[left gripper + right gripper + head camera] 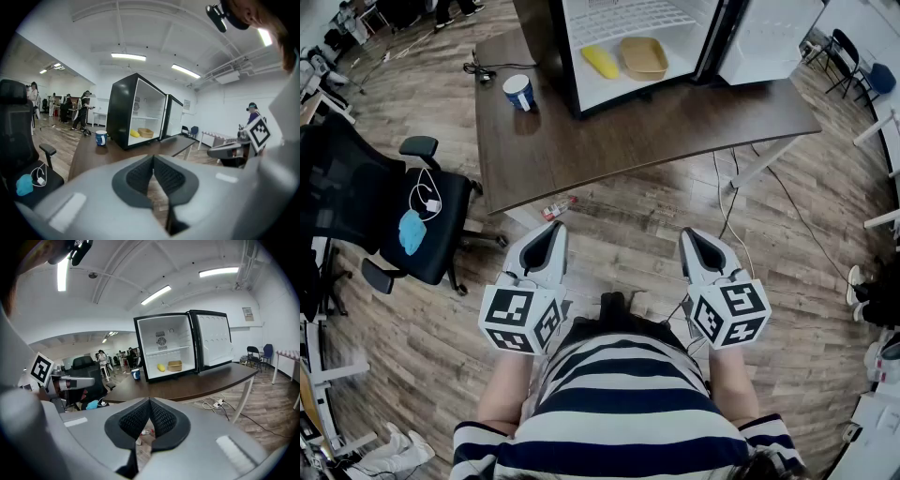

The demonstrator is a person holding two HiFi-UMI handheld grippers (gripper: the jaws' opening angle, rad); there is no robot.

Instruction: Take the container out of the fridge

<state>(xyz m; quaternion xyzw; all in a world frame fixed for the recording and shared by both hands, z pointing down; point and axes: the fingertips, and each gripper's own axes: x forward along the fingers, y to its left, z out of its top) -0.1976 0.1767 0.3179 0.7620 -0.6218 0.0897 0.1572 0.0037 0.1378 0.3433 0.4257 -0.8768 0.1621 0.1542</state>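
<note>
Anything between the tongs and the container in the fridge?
Nothing visible. The fridge door is open; the container sits on the fridge floor beside a yellow item. The mug stands clear, left of the fridge. The left tongs and right tongs are shut, short of the table.

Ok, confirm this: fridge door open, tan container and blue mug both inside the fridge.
Not quite. The blue mug stands on the table, outside the fridge; the head view shows it. The door is open and the tan container is inside.
</note>
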